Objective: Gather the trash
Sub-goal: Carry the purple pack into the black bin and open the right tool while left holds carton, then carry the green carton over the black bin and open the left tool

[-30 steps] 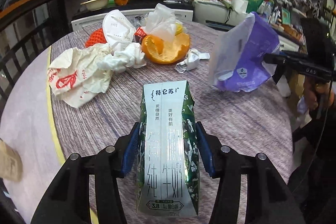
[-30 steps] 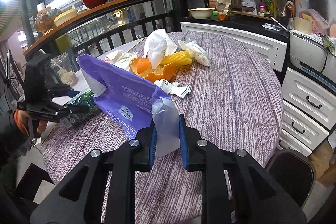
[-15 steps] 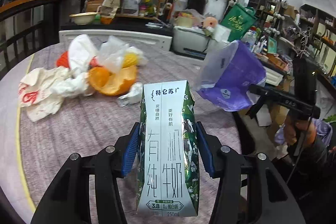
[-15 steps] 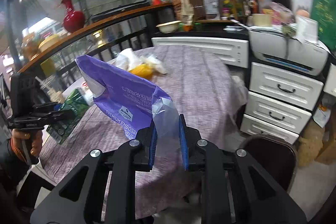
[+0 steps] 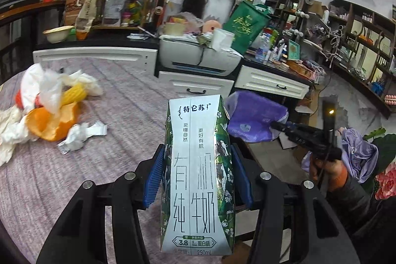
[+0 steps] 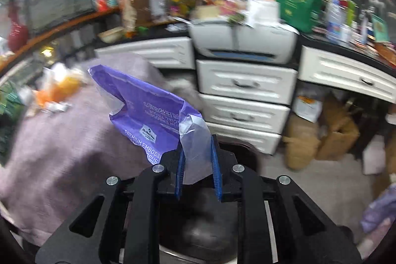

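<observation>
Milk carton (image 5: 198, 177) sits upright at lower centre, clamped between left gripper (image 5: 198, 177) fingers; right gripper (image 6: 197, 165) fingers pinch the purple tissue wrapper (image 6: 148, 115), probably for carrying both to a bin.

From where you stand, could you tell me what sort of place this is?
Probably a lived-in shop or home workroom: crowded shelves of small goods, a printer on white drawer units, and a round cloth-covered table strewn with food scraps.

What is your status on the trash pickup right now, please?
Left gripper shut on milk carton. Right gripper shut on purple tissue wrapper. Orange peel and wrappers remain on table. Nothing blocking.
</observation>
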Tool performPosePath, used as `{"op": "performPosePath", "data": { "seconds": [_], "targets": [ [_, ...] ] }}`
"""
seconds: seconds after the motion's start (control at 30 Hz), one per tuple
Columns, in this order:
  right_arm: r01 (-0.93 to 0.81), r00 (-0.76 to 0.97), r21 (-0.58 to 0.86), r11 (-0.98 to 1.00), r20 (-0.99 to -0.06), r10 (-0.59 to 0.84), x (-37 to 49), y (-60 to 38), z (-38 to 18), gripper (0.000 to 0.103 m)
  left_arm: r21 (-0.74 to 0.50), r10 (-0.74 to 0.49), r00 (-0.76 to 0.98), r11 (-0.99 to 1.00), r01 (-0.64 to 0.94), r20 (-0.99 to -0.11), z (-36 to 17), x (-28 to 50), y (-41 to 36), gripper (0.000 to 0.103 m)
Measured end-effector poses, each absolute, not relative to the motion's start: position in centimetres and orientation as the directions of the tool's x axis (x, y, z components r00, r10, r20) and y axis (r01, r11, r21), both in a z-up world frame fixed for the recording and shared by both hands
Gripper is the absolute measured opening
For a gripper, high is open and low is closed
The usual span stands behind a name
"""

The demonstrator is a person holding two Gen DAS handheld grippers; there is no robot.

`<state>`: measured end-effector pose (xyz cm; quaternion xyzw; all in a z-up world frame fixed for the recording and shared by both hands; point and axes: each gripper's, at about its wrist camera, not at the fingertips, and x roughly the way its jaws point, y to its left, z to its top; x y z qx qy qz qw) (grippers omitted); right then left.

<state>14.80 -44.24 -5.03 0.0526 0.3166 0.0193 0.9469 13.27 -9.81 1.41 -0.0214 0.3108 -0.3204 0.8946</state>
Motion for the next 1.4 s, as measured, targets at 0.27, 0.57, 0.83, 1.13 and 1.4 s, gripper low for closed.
{"op": "performPosePath", "data": {
  "seconds": [0.27,0.57,0.83,1.13,1.4],
  "targets": [
    [0.126,0.693,0.010,0.992,-0.717,-0.081,16.4,-47.6,-12.1,0.020,-0.235,-0.609,0.557,0.765,0.599,-0.564,0.4,14.1,-14.9,0.051],
    [0.176,0.586,0.015,0.984,-0.805,-0.093,18.2,-48.3,-19.0,0.021,-0.232,-0.620,0.515,0.742,0.629,-0.592,-0.8,14.6,-18.9,0.051],
    [0.235,0.601,0.040,0.971,-0.791,-0.113,17.0,-48.3,-19.5,0.082,-0.207,-0.626,0.477,0.714,0.669,-0.618,-1.5,14.8,-22.4,0.051],
    [0.305,0.691,0.112,0.946,-0.710,-0.138,12.0,-51.0,-15.2,0.087,-0.207,-0.615,0.405,0.687,0.697,-0.677,-4.0,15.7,-26.9,0.051],
    [0.414,0.760,0.177,0.893,-0.607,-0.232,7.1,-54.1,-11.5,0.091,-0.181,-0.564,0.361,0.689,0.702,-0.743,-6.9,17.0,-30.4,0.051]
  ]
}}
